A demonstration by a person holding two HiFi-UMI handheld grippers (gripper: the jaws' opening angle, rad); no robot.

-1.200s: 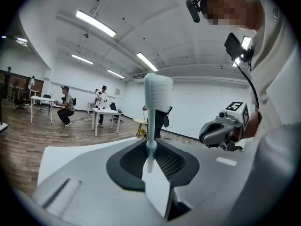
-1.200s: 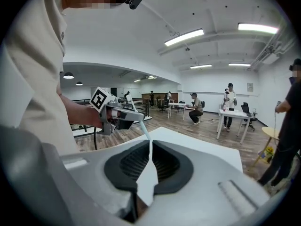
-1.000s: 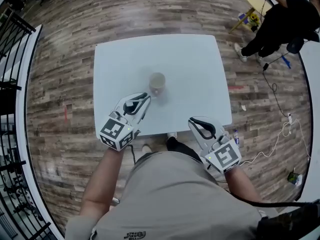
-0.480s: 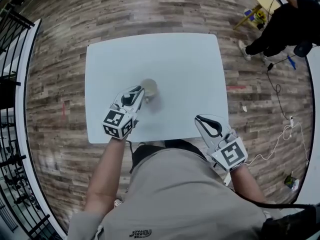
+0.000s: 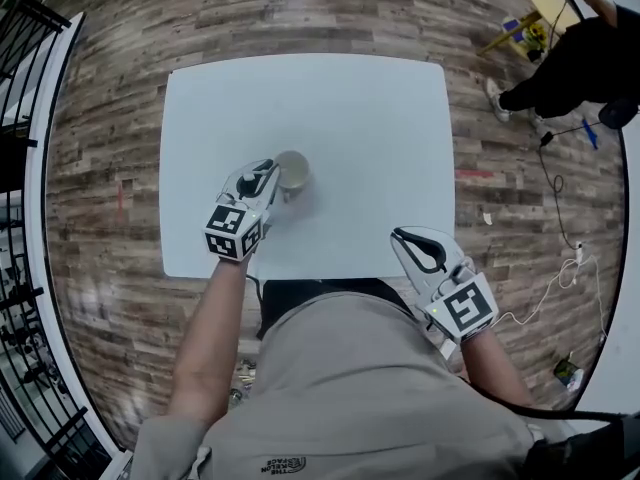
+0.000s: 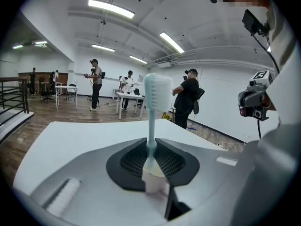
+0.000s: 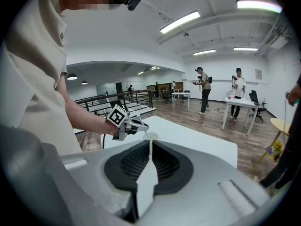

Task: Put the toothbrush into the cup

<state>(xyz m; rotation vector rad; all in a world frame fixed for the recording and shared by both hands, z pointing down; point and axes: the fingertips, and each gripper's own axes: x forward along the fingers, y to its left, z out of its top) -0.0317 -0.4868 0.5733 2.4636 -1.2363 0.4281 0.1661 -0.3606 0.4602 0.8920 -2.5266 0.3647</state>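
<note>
The only markings were the black-and-white square patterns on the marker cube (image 5: 232, 233) of the left gripper (image 5: 266, 174) and on the marker cube (image 5: 462, 308) of the right gripper (image 5: 403, 236). Neither carried letters. A small logo (image 5: 283, 465) on the wearer's shirt was too small to read.

The left gripper's jaws were clamped on the neck of the toothbrush (image 6: 151, 126). It stood upright between the pads with its pale bristle head on top. In the right gripper view its lower end slanted down to the rim of the cup (image 5: 293, 171). Whether the tip was already inside could not be told. The cup stood near the middle of the tabletop (image 5: 350, 108), a little toward the left edge, with the left gripper just beside it on the near-left side.

The right gripper's jaws were together with nothing between them. It hung over the near edge close to the near right corner, well apart from the cup.

Bare white surface ran from the cup to the far edge and to the right edge. Wooden floor (image 5: 120, 118) surrounded the table on every side. A black railing (image 5: 20, 28) ran along the left. A person in black (image 5: 580, 63) stood beyond the far right corner, and cables (image 5: 560, 268) trailed on the floor to the right.
</note>
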